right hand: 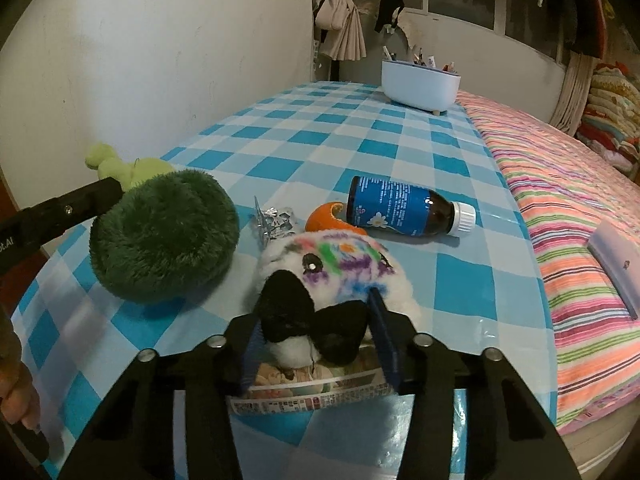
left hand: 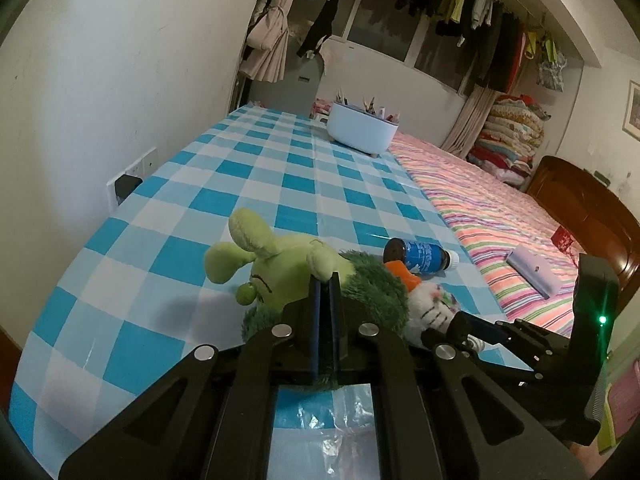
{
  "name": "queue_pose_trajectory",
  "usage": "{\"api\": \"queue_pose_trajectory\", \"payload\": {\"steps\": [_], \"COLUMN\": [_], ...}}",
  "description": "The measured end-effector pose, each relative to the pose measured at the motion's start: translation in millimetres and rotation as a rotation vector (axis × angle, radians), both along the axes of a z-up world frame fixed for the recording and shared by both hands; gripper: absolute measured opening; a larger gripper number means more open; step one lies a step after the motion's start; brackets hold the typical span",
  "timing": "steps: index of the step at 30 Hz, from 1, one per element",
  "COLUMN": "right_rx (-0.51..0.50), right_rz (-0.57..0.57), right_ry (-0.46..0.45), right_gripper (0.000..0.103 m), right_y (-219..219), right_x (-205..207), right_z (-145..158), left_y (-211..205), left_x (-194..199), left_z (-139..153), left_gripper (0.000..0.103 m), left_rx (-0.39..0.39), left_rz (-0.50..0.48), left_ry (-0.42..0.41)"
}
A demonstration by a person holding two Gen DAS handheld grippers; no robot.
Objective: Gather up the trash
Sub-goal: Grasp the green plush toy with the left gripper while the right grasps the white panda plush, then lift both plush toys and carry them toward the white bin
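Where walls meet, checked tablecloth, striped bed

On my checked cloth: two plush toys, one green and one white; one brown bottle; one orange peel; one crumpled foil scrap; one printed paper; one white tub.
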State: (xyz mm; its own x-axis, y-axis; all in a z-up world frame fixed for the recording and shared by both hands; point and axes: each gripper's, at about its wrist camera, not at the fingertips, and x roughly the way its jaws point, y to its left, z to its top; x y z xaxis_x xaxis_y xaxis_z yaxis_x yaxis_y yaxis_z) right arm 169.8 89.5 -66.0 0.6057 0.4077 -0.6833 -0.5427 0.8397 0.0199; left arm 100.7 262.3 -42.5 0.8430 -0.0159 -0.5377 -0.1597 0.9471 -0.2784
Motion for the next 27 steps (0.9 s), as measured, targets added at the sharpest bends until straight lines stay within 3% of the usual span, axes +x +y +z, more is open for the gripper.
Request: {"api": "queue_pose_trajectory", "payload": {"steps": [6,27], "right_rx": [0.042,0.142], "right_rz": [0.008,-0.009], "right_ry": [-0.035,-0.110], "right_gripper": [0.038,0.037], "right_y": [-3.4,-33.8], "right_x": [-7.4,-36.5], "right_z": [8.9,38.2], "left_y": [-0.9,-18.4], "left_x": [-7.6,-27.9], "left_z": [5.6,25.5], "left_gripper": [0.003,0.003], "left_rx": [-0.007,0.029], "left_rz": [-0.005,-0.021], "left_ry": [-0.030,-0.096]}}
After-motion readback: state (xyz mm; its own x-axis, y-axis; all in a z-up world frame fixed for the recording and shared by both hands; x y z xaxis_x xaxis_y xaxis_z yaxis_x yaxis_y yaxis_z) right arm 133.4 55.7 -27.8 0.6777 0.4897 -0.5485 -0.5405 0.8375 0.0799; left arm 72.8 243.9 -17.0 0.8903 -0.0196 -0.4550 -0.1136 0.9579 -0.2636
